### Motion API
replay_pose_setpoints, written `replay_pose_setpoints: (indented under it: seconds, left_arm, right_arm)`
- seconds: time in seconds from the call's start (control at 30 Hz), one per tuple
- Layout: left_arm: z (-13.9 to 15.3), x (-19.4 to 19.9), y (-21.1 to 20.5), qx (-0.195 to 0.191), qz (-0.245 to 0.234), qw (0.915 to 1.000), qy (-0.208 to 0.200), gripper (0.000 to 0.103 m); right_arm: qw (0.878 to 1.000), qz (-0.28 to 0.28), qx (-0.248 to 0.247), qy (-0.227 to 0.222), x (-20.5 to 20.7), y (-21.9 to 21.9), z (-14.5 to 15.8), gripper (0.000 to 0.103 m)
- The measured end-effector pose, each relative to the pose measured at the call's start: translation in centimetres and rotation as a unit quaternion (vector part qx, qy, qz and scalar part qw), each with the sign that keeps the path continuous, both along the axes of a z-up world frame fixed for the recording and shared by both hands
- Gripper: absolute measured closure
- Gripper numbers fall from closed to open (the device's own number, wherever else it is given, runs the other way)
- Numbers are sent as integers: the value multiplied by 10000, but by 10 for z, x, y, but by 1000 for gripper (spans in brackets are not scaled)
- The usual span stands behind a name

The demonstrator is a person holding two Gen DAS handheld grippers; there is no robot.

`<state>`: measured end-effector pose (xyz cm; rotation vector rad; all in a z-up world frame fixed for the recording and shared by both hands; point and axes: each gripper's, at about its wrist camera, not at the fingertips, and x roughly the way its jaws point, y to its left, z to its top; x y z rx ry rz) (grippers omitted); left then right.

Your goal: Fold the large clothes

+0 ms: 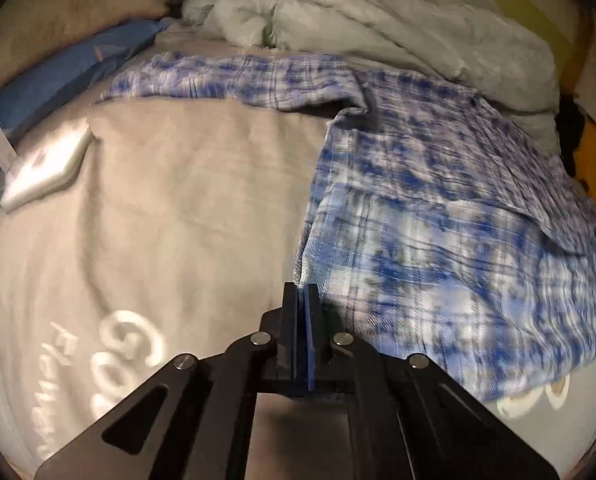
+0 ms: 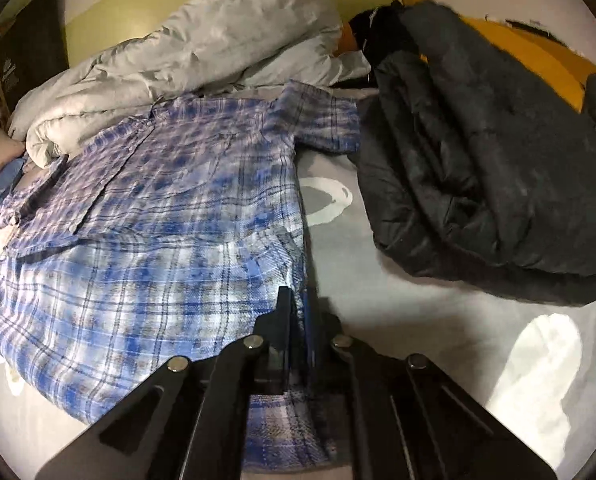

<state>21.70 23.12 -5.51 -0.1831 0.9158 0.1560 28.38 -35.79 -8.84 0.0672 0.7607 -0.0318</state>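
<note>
Both views looked forward and steeply down along closed jaws, close above a bed sheet (image 1: pixel 178 208). The left wrist view sat low by the near left edge of a blue plaid shirt (image 1: pixel 437 220), which spread ahead and to the right of its jaws; bare sheet lay to their left, a rumpled grey duvet (image 1: pixel 337 12) far ahead. The right wrist view sat at the shirt's (image 2: pixel 146 220) near right edge, the cloth spreading ahead and left of its jaws, a dark jacket (image 2: pixel 477 160) ahead to their right. Shared by both: the shirt, the duvet (image 2: pixel 202 40) and the sheet (image 2: pixel 377 320).
</note>
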Motion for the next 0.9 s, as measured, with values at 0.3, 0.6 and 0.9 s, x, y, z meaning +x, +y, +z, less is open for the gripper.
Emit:
replay_pose_setpoints:
  seconds: [0.3,0.6,0.9]
  left_arm:
    - [15,-25,-26,1218,-23,9925,-51,97]
    - [48,-42,-58,815,-595,9903,-954,40]
    - [48,-63,-94,849,-985,9854,-1098,0]
  right_arm:
    - [9995,-66,-257,-166,-19,11,13,84]
    - [9948,226,-535,-834,-73,52,32,10]
    - [9914,658,-793,-806,-91,89,16,0]
